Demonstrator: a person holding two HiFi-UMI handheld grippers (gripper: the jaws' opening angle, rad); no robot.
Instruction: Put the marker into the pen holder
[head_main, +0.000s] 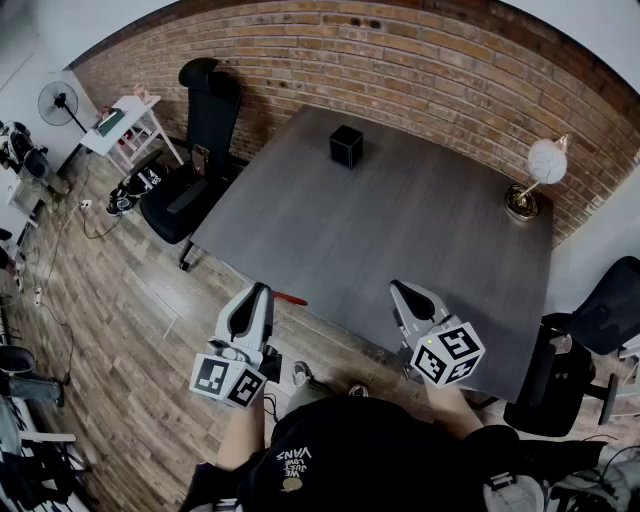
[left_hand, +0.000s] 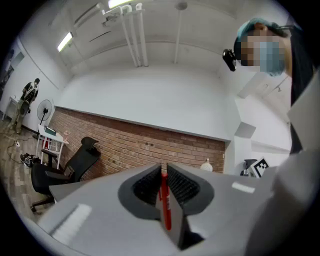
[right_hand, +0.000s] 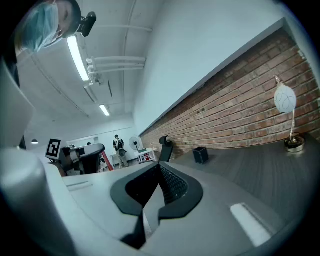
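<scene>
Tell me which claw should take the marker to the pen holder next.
Left, I'd say. The left claw is shut on the red marker, so it only has to carry it to the black pen holder at the table's far side. The right claw is shut and empty.

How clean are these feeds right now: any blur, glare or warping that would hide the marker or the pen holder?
Head view: strong fisheye bends the brick wall; the light is even and the pen holder is small but sharp. Left gripper view: the marker between the jaws reads clearly, the near foreground is soft, and the ceiling tube is blown out. Right gripper view: the ceiling light glares, but the pen holder stays distinct.
</scene>
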